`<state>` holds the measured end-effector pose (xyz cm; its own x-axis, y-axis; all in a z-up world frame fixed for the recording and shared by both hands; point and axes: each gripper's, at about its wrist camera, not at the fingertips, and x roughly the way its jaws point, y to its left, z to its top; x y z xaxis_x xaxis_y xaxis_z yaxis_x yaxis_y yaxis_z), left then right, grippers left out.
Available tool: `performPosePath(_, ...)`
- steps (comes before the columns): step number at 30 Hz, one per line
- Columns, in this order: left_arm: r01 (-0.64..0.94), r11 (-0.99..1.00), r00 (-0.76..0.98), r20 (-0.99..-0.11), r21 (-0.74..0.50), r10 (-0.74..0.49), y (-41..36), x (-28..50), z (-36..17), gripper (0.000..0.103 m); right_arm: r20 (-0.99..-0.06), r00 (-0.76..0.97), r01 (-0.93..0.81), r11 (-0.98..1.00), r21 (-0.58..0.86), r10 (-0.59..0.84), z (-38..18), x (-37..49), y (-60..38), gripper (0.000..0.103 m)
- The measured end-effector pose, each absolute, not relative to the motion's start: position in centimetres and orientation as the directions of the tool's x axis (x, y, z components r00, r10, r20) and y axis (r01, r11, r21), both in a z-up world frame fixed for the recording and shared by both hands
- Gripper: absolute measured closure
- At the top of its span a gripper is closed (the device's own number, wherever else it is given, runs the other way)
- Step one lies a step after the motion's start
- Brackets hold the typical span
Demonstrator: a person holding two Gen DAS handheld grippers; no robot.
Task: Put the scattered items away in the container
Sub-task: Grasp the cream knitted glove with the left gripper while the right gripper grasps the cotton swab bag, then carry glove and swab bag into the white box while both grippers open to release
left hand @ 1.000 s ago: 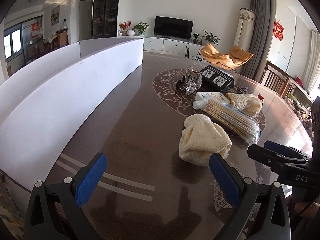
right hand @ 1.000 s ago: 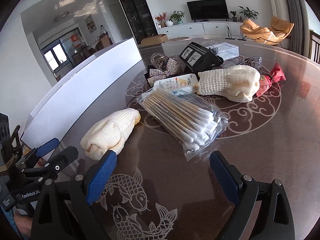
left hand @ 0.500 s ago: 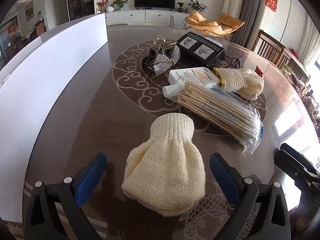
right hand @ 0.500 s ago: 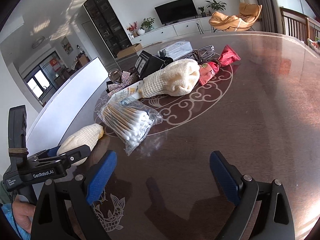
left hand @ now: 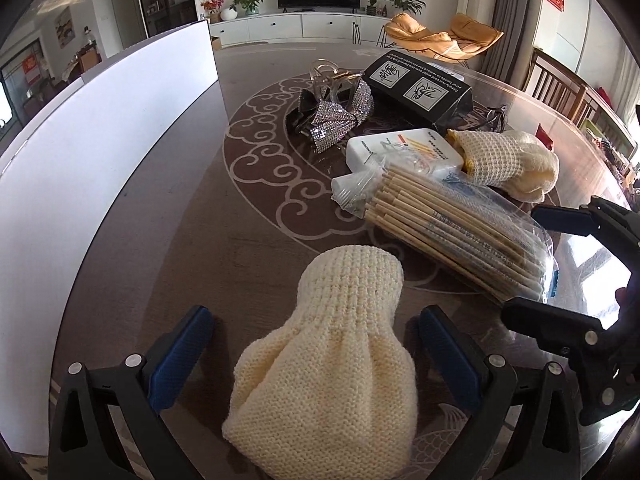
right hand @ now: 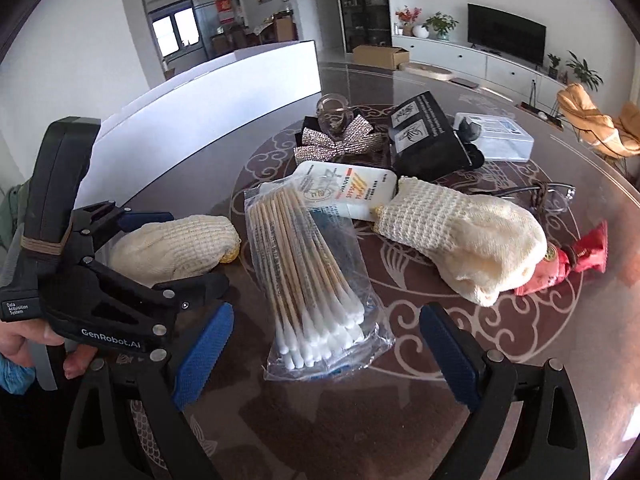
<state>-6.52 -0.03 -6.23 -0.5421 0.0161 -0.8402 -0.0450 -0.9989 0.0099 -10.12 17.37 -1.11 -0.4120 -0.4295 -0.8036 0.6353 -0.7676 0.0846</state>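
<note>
My left fingers (left hand: pixel 181 354) stand wide on either side of the knit pouch (left hand: pixel 332 364), with bare desk (left hand: pixel 168 216) showing outside each pad. To the left, the white container wall (left hand: pixel 100 152) bounds that open strip of desk. Ahead and right, the swab bag (left hand: pixel 460 236) lies close, and my right gripper (left hand: pixel 560 264) hangs just beyond it. Farther on, the bottle (left hand: pixel 400 152), bow (left hand: pixel 340 116), black box (left hand: pixel 420 88) and second pouch (left hand: pixel 508 160) crowd the centre.
</note>
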Motion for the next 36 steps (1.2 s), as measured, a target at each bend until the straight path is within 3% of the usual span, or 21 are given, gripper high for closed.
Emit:
performPosePath(5,-0.069,-0.998,-0.539,-0.842,0.009,0.03,-1.4,-6.9,-6.1,0.002,-0.84,-0.37,0.685,-0.728,0.041,-0.396,-2.2,-12.4,15.0,0.007)
performPosePath(7,-0.096,-0.995,-0.579,-0.814,0.012,0.046,-1.7,-6.5,-5.6,0.035,-0.843,-0.358,0.664,-0.744,0.073,-0.402,-2.0,-13.0,15.2,0.01)
performPosePath(8,-0.107,-0.994,-0.59,-0.805,0.014,0.052,-1.8,-6.4,-5.4,0.043,-0.843,-0.359,0.65,-0.755,0.082,-0.401,-1.9,-13.1,15.5,0.013)
performPosePath(9,-0.115,-0.993,-0.595,-0.802,0.012,0.059,-1.8,-6.3,-5.3,0.057,-0.842,-0.373,0.634,-0.77,0.076,-0.39,-1.7,-13.0,15.8,0.025)
performPosePath(10,-0.122,-0.992,-0.596,-0.8,0.009,0.066,-1.8,-6.2,-5.2,0.06,-0.84,-0.392,0.615,-0.786,0.064,-0.375,-1.5,-12.8,16.2,0.045)
performPosePath(12,-0.135,-0.991,-0.605,-0.792,0.003,0.08,-1.8,-5.7,-5.1,0.062,-0.837,-0.401,0.574,-0.814,0.087,-0.372,-1.2,-12.1,17.5,0.055)
performPosePath(16,-0.188,-0.982,-0.617,-0.775,-0.023,0.136,-1.0,-4.3,-5.0,0.063,-0.816,-0.481,0.46,-0.885,0.077,-0.321,-0.9,-8.5,21.5,0.059)
performPosePath(21,-0.174,-0.985,-0.617,-0.78,0.005,0.105,-0.1,-5.5,-5.2,0.054,-0.793,-0.55,0.335,-0.939,0.079,-0.263,-1.1,-5.5,24.8,0.057)
performPosePath(23,-0.156,-0.988,-0.611,-0.787,0.012,0.087,0.0,-6.1,-5.3,0.042,-0.793,-0.553,0.327,-0.942,0.076,-0.256,-1.1,-5.6,24.7,0.052)
performPosePath(25,-0.126,-0.992,-0.595,-0.801,0.008,0.069,-0.5,-6.3,-5.5,0.016,-0.799,-0.552,0.33,-0.942,0.052,-0.238,-1.1,-6.3,24.0,0.045)
performPosePath(27,-0.103,-0.995,-0.564,-0.824,0.005,0.054,-1.0,-6.7,-5.8,0.0,-0.809,-0.552,0.348,-0.938,-0.002,-0.203,-1.4,-6.4,23.2,0.039)
performPosePath(36,-0.071,-0.997,-0.56,-0.828,0.009,0.032,-1.0,-6.5,-6.1,0.0,-0.813,-0.559,0.28,-0.96,-0.002,-0.162,-2.2,-6.9,23.9,0.013)
